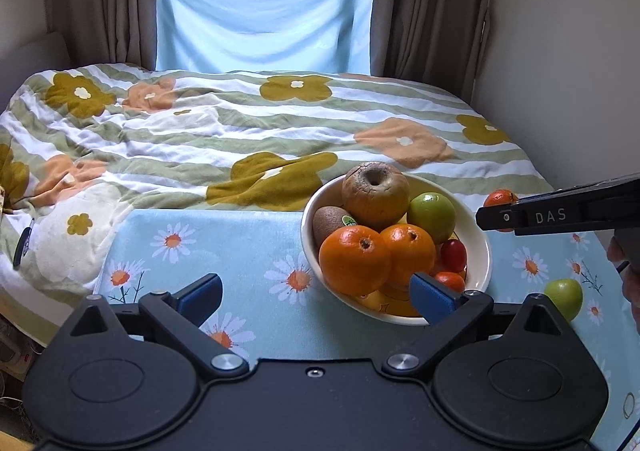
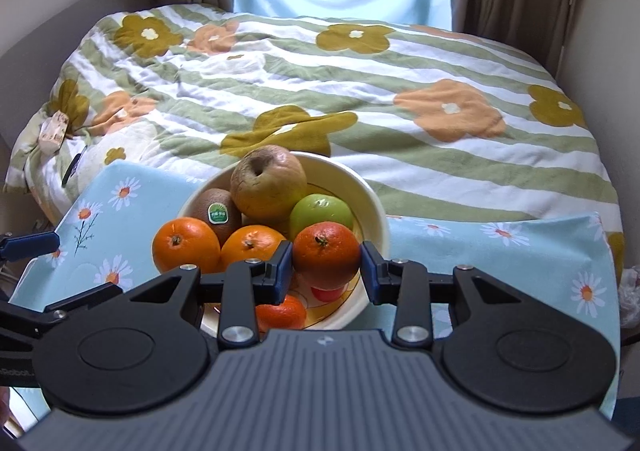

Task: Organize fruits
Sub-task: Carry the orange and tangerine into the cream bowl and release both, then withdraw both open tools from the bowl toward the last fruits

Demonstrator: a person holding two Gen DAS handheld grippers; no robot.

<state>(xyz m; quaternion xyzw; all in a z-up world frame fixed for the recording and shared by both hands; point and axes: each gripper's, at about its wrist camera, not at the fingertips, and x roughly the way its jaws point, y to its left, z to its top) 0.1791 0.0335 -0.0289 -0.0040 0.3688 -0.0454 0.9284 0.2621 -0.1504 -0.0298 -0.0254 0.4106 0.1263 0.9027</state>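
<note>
Daisy-print blue cloth [image 1: 248, 247] covers the table, set against a bed with a striped floral quilt [image 1: 240, 123]. Cream bowl [image 1: 480, 251] sits on the cloth and holds two oranges [image 1: 354, 257], a kiwi [image 1: 326, 221], a wrinkled brown apple [image 1: 374, 191], a green apple [image 1: 432, 217] and small red fruits. Left gripper [image 1: 316, 293]: jaws spread wide, empty, near the bowl's front rim. Right gripper [image 2: 326, 265]: pads clamped on a reddish tangerine [image 2: 326, 255], above the bowl. Second green apple [image 1: 564, 297] lies on the cloth right of the bowl.
</note>
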